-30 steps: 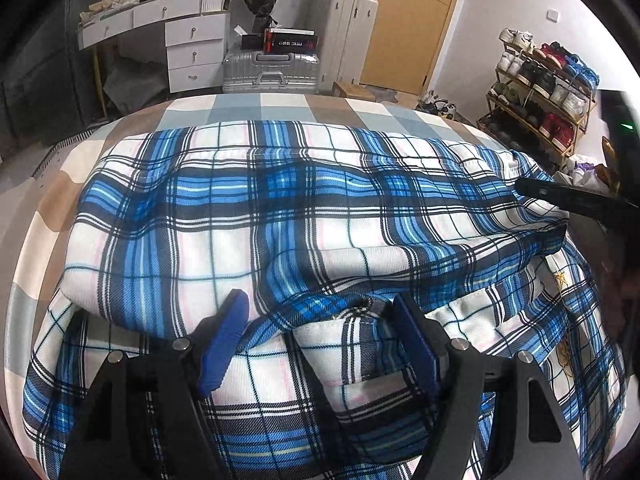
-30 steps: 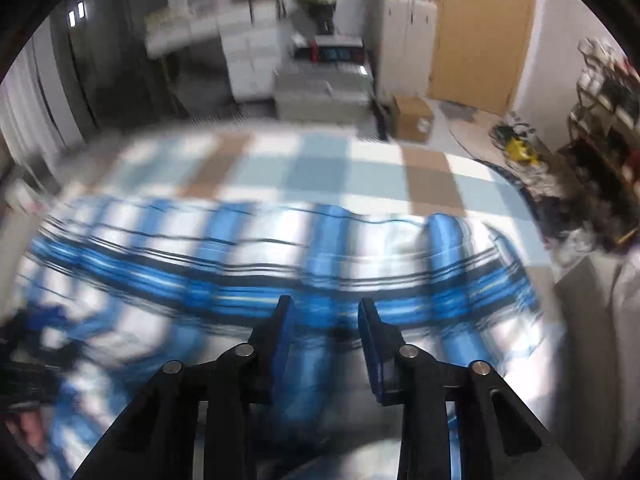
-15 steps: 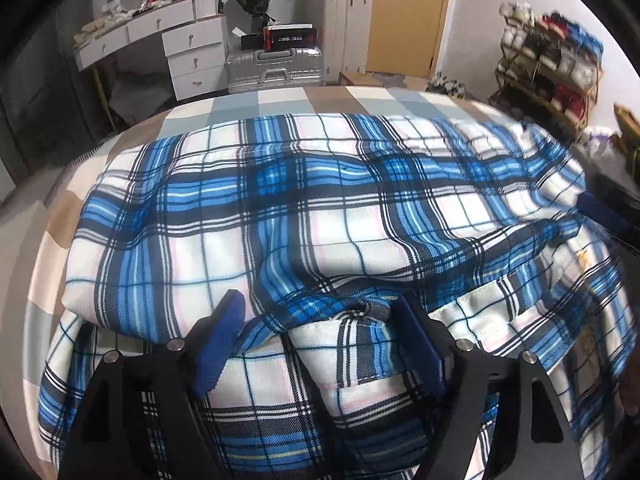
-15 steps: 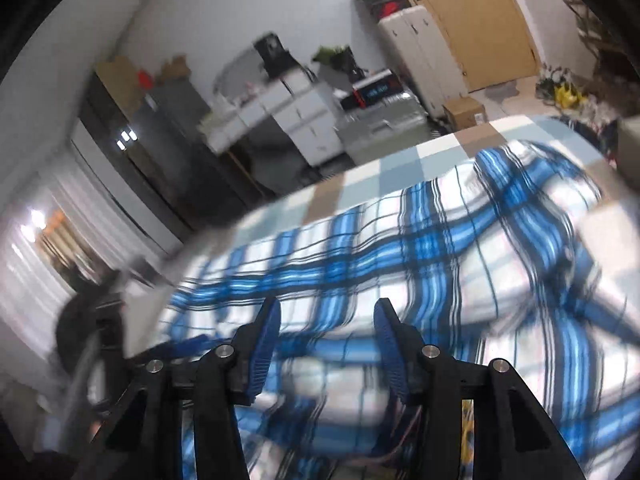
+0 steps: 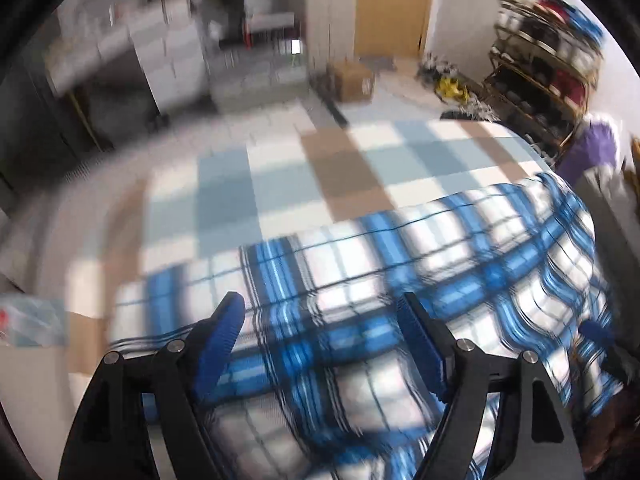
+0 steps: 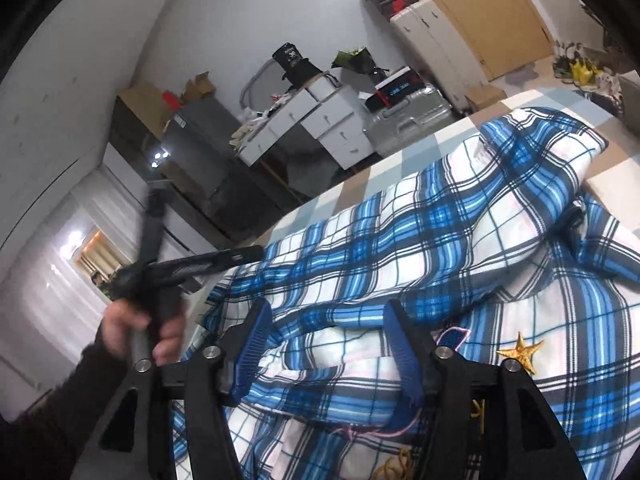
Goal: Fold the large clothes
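Between the blue pads of the right gripper (image 6: 326, 350) lies a raised fold of the blue plaid shirt (image 6: 420, 240). The jaws have just been opening, and the pads stand free on both sides of the cloth, so this gripper has let go. Nearest in the left wrist view, the left gripper (image 5: 320, 344) is also spread wide above the shirt and grasps nothing; the cloth passes below its pads without touching them, as far as I can judge.

The shirt lies spread and partly doubled over on the checked bedcover (image 5: 240, 184), with a gold star patch (image 6: 520, 352) showing near the right jaws. The step in hand seems to be the release after one fold and the reach for the next edge. To do it well, I would lift both grippers clear before moving sideways, so that no pad drags the new fold, and then take the next hem at two points well apart, to keep it straight.

Hard to make out: the left view is strongly blurred, so its edges and seams are not readable. In the right view, the left hand (image 6: 140, 332) holds its tool at the side, but the fingertips of that tool are out of sight. Farther away, the white drawers (image 6: 320, 120) and the silver suitcase (image 6: 404, 120) are clear, while the near hem of the shirt is cut off.
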Demonstrator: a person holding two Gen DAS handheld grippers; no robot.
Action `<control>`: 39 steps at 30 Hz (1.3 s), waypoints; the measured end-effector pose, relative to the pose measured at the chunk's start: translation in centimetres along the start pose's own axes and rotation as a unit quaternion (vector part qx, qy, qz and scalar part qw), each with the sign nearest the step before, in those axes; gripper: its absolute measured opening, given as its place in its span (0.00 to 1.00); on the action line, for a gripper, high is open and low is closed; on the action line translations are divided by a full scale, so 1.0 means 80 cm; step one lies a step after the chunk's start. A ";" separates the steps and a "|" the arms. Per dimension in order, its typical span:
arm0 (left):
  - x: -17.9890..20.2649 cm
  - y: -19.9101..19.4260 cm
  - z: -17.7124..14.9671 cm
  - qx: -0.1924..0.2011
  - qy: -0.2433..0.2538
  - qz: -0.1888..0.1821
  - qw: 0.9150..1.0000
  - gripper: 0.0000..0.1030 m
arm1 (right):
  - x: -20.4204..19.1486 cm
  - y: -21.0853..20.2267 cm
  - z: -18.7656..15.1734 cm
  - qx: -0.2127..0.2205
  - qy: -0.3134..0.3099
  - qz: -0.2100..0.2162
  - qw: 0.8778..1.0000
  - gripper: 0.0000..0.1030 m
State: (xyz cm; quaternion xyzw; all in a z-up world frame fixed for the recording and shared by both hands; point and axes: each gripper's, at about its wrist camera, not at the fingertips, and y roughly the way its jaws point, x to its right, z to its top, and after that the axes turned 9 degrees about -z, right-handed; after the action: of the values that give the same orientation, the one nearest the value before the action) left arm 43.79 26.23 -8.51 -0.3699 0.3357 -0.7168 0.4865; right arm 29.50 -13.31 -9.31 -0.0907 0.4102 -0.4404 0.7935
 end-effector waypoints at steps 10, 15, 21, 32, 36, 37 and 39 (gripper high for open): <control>-0.020 -0.003 -0.021 -0.013 -0.025 -0.021 0.999 0.72 | -0.021 -0.041 -0.004 -0.003 0.015 0.002 1.000 0.58; -0.052 0.014 -0.056 -0.019 -0.025 -0.013 0.999 0.75 | -0.025 -0.044 -0.003 -0.004 0.012 -0.003 1.000 0.59; -0.054 -0.012 -0.068 -0.008 -0.053 -0.025 0.998 0.75 | -0.020 -0.055 -0.001 0.003 0.025 -0.003 1.000 0.60; -0.047 -0.001 -0.091 -0.008 -0.001 0.005 1.000 0.76 | -0.049 -0.107 0.038 0.062 -0.025 -0.094 0.993 0.64; -0.029 -0.056 -0.114 0.030 0.002 -0.022 0.999 0.76 | -0.057 -0.069 0.108 0.027 -0.096 -0.252 0.963 0.65; -0.026 -0.068 -0.120 0.040 0.001 -0.028 0.999 0.76 | -0.050 -0.050 0.123 0.000 -0.104 -0.279 0.954 0.64; -0.021 -0.101 -0.140 0.065 -0.006 -0.039 0.997 0.76 | -0.025 -0.010 0.139 -0.058 -0.114 -0.337 0.933 0.57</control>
State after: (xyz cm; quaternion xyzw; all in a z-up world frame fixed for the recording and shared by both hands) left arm 31.01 31.63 -7.66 -0.3544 0.2704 -0.7535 0.4832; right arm 36.55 -14.66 -0.54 -0.3194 0.2872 -0.6439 0.6331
